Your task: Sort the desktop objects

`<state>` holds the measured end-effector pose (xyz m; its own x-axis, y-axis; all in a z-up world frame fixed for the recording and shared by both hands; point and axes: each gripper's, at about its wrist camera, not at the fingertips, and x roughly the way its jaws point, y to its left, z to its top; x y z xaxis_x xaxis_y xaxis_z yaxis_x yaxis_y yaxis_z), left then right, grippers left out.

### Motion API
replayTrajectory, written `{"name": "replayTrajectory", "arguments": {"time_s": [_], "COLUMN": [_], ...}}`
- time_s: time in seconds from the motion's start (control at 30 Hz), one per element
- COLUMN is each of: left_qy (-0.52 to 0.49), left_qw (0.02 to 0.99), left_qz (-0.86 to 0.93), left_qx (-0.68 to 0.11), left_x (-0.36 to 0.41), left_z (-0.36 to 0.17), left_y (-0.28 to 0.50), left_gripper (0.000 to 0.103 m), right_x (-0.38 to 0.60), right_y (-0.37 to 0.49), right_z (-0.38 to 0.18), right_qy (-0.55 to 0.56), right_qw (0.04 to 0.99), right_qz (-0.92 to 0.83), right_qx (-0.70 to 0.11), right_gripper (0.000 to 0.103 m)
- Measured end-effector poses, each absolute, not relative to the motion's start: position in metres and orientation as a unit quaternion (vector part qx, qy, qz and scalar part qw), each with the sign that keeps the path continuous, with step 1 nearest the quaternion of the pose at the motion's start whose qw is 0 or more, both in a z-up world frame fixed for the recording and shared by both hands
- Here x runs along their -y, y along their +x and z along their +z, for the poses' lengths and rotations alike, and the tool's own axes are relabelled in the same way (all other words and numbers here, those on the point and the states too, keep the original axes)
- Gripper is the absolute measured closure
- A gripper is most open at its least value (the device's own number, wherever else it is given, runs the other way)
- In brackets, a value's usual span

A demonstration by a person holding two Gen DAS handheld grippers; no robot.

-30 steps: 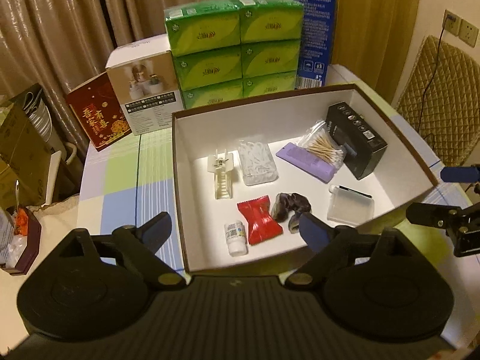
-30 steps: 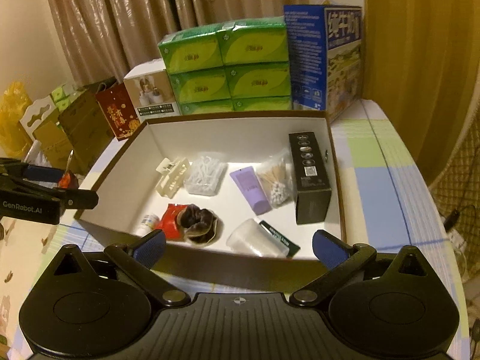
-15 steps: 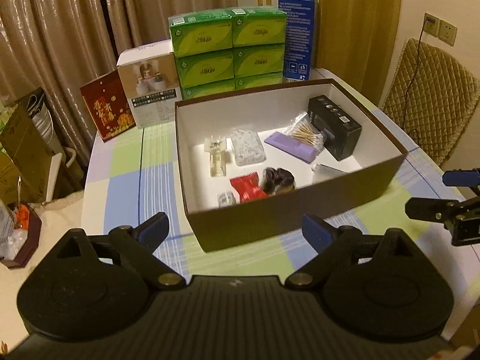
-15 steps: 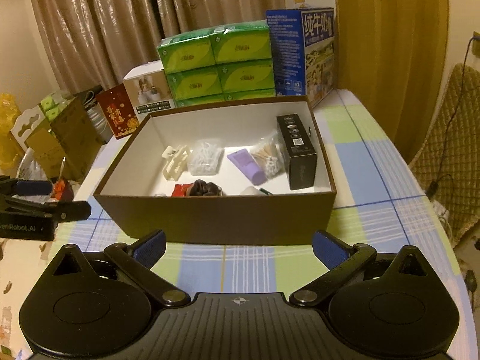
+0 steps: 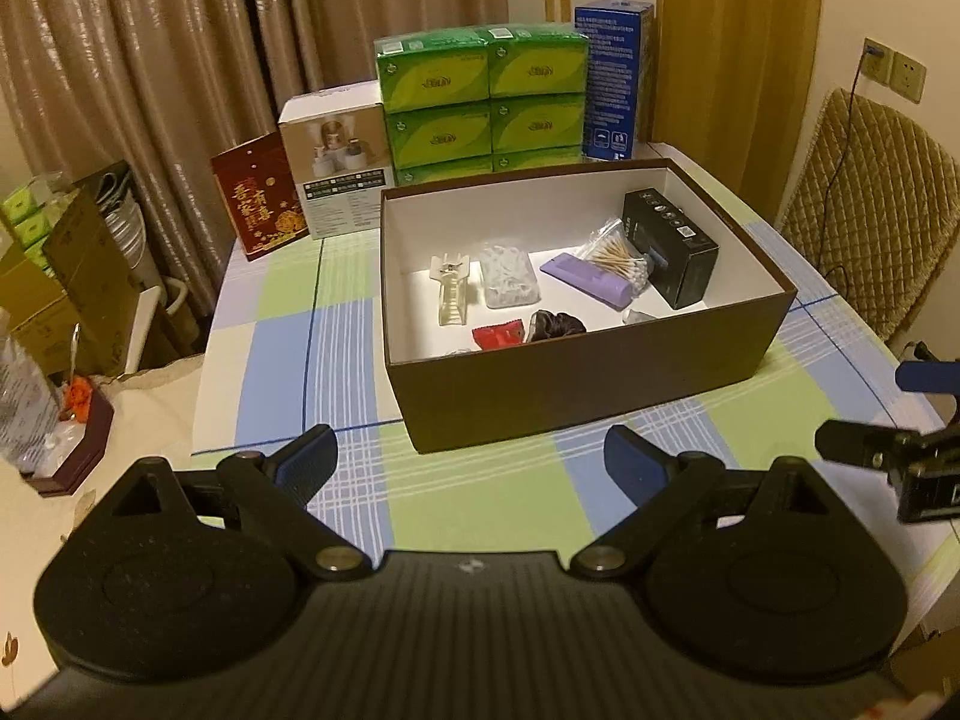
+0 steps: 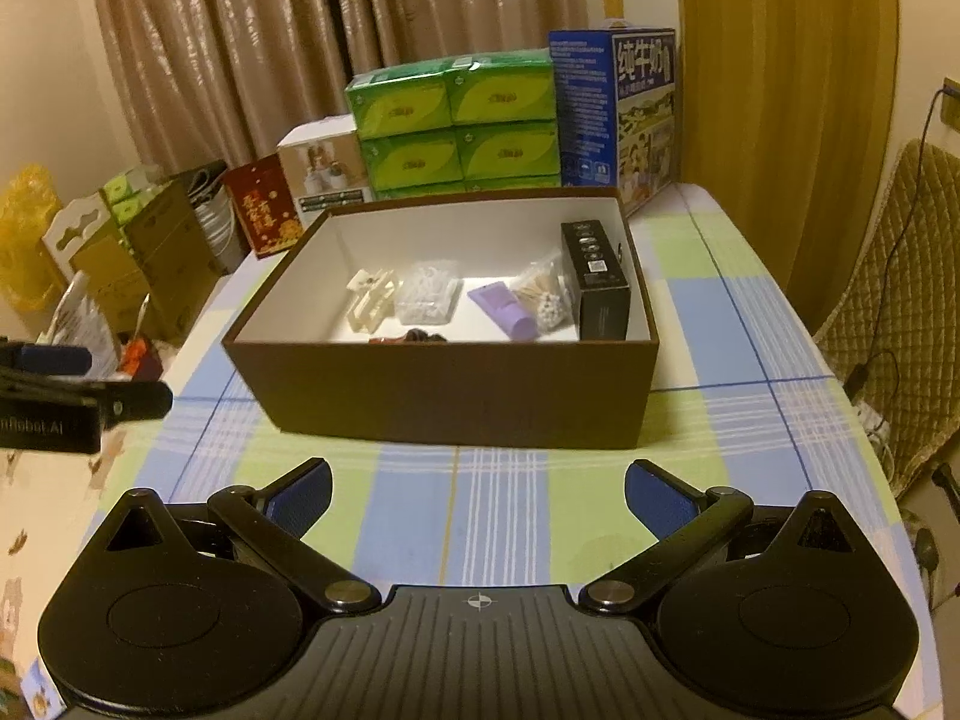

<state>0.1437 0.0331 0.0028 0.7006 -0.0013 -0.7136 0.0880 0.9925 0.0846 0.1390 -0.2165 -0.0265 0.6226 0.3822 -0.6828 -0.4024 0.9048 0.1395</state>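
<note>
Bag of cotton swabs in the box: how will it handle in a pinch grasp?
The bag of cotton swabs looks like thin clear plastic, so probably floppy and slippery. Its loose sticks likely shift and sag when lifted. It seems light, and leans on the purple tube, which may get nudged.

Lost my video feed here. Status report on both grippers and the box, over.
Left gripper open, empty, short of the brown box. Right gripper open, empty, likewise. Cotton swabs, purple tube, black carton inside. Approach unobstructed.
</note>
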Motion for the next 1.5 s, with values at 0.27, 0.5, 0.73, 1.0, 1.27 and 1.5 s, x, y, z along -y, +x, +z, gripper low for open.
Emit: {"name": "replayTrajectory", "arguments": {"time_s": [0.27, 0.5, 0.73, 1.0, 1.27, 1.5], "left_qy": [0.051, 0.043, 0.045, 0.045, 0.047, 0.046], "left_qw": [0.918, 0.916, 0.915, 0.911, 0.908, 0.907], "left_qz": [0.009, 0.030, 0.045, 0.060, 0.064, 0.068], "left_qx": [-0.393, -0.399, -0.399, -0.406, -0.411, -0.413], "left_x": [-0.011, 0.005, 0.018, 0.029, 0.040, 0.048], "left_z": [0.006, 0.007, 0.007, -0.001, -0.006, -0.007], "left_y": [0.117, 0.093, 0.068, 0.047, 0.035, 0.028], "left_gripper": [0.007, 0.007, 0.006, 0.006, 0.006, 0.004], "right_x": [0.228, 0.239, 0.249, 0.261, 0.275, 0.283], "right_y": [0.124, 0.110, 0.091, 0.074, 0.064, 0.061], "right_z": [-0.024, -0.021, -0.020, -0.021, -0.024, -0.026], "right_qy": [-0.033, -0.041, -0.044, -0.045, -0.040, -0.041], "right_qw": [0.891, 0.885, 0.880, 0.876, 0.875, 0.873], "right_qz": [0.249, 0.270, 0.289, 0.295, 0.292, 0.295], "right_qx": [-0.379, -0.377, -0.374, -0.378, -0.383, -0.387], "right_gripper": [0.002, 0.002, 0.002, 0.002, 0.002, 0.002]}}
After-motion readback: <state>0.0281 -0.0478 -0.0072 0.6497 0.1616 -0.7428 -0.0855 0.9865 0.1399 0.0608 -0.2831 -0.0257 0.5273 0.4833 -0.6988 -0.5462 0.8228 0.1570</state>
